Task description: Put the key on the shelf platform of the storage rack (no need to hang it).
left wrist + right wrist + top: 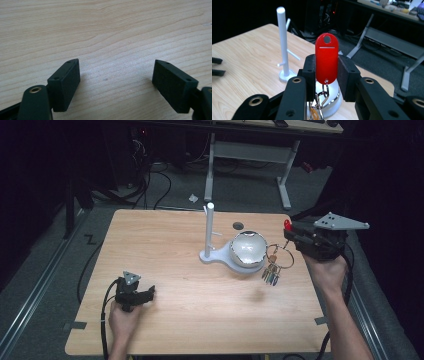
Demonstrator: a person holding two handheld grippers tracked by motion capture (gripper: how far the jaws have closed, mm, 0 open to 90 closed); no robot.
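right gripper (327,72) pinching red tag (327,57), keys (272,275) dangling above table (165,250) near right edge, beside bowl (247,249). left gripper (116,80) spread, on bare wood.

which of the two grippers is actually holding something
The right gripper, lifted near the silver bowl: its jaws are shut on the red key tag, with the ring of keys dangling below. The left gripper rests open on the bare table.
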